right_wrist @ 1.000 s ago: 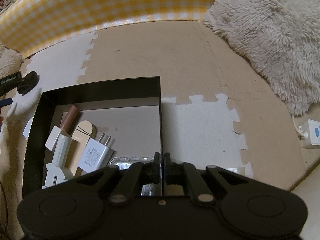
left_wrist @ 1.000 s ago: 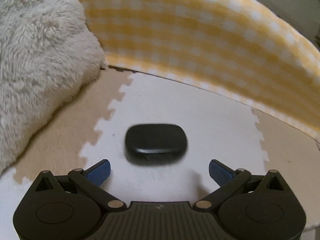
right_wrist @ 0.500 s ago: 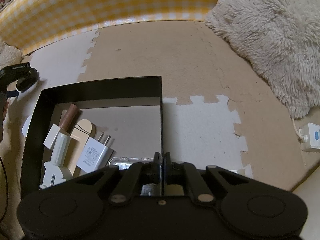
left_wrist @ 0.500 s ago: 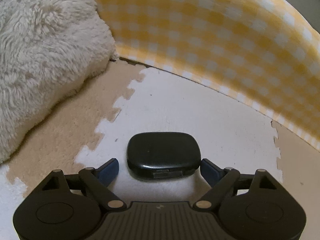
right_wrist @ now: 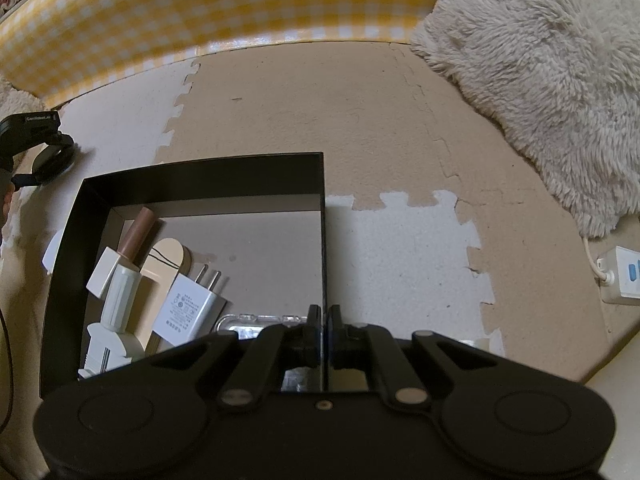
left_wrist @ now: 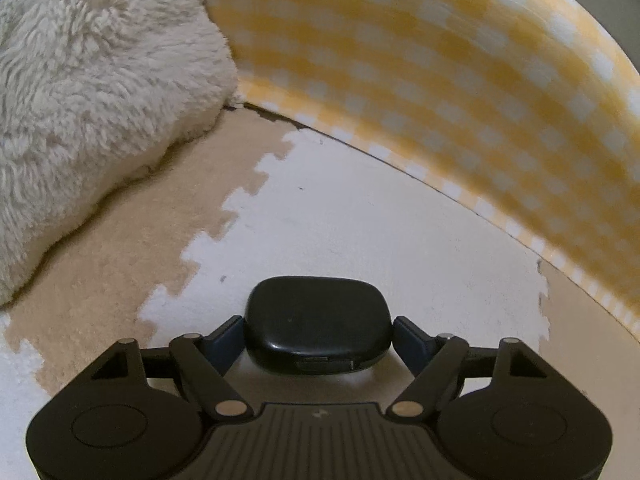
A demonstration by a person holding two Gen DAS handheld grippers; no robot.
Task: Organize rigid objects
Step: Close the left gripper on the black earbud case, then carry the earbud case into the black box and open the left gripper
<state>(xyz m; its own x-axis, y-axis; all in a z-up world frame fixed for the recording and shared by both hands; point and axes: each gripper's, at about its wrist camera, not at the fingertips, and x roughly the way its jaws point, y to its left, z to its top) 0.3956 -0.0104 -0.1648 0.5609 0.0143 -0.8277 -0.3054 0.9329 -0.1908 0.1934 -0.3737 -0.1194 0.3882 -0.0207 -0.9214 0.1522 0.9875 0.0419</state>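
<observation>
Left gripper (left_wrist: 318, 330) jaws just closing in, blue pads (left_wrist: 224, 338) now touching both sides of black case (left_wrist: 318, 322) on white foam mat (left_wrist: 380, 220); right gripper (right_wrist: 324, 330) pinched on right wall of black box (right_wrist: 200, 176), white charger (right_wrist: 188, 306) inside.

Left wrist view: steeply down, close over white foam floor mat (left_wrist: 360, 220), facing yellow gingham wall (left_wrist: 460, 92). Right wrist view: steeply down over black box (right_wrist: 64, 264), same wall (right_wrist: 200, 20) and mat (right_wrist: 120, 120) shared.
</observation>
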